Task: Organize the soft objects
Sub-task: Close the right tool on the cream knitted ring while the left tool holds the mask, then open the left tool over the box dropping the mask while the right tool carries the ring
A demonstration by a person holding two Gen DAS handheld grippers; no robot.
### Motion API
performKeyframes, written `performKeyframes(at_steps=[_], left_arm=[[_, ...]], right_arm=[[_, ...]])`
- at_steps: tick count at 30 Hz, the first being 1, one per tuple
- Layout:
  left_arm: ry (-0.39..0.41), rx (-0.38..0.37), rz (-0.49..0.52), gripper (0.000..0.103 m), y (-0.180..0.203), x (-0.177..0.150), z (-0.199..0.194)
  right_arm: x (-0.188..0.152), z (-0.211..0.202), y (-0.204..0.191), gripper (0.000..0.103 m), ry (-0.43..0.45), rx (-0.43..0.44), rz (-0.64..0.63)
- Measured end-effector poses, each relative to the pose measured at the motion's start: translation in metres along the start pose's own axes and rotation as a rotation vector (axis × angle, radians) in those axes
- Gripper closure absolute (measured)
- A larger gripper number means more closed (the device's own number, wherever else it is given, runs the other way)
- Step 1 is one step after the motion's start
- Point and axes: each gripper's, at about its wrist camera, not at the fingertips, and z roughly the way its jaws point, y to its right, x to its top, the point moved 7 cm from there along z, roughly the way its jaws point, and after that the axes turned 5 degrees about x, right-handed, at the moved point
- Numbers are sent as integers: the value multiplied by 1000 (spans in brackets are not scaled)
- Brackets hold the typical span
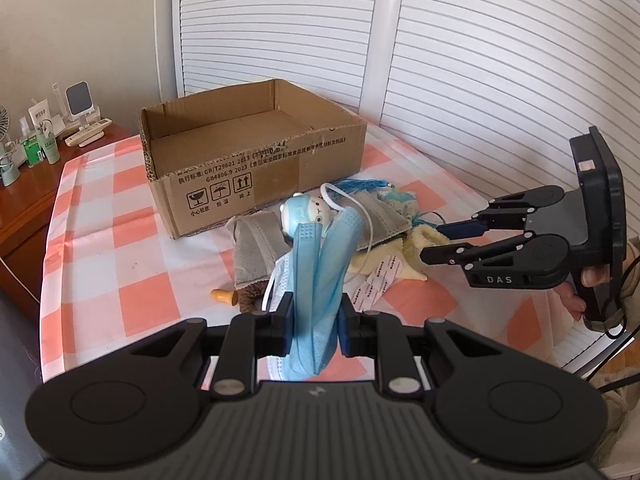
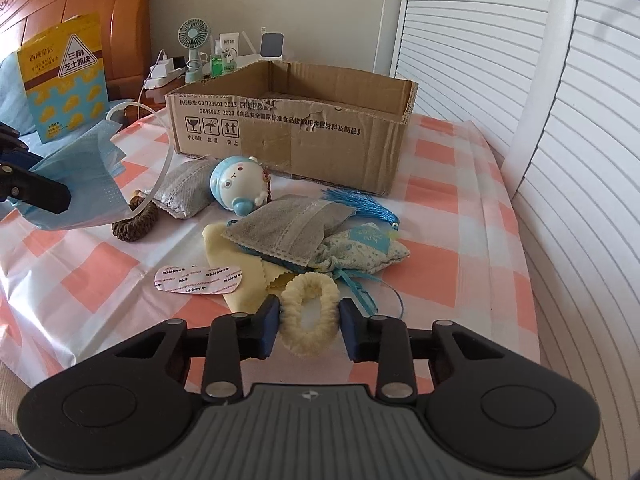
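Left gripper [image 1: 313,322]: clamped on blue face mask [image 1: 316,276], which stands up between the pads toward 12 o'clock.
Right gripper [image 2: 309,326]: pads pressing the sides of a cream scrunchie [image 2: 309,312].
Cardboard box [image 2: 296,120]: at 12 o'clock beyond both, on the checked cloth [image 2: 460,248].

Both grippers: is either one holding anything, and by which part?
Left gripper: shut on the blue face mask, pinched across its bunched middle. Right gripper: jaws on either side of the cream scrunchie, seemingly touching it.
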Motion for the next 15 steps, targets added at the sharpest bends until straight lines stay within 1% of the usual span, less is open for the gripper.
performKeyframes(at_steps=[7, 12, 15], left_arm=[[43, -6, 22, 84, -7, 32, -5], [74, 3, 34, 84, -19, 67, 5], [101, 20, 47, 84, -30, 97, 16]], right_arm=[[27, -29, 2, 66, 52, 22, -35], [55, -40, 0, 66, 106, 40, -69], [74, -44, -1, 66, 142, 48, -82]])
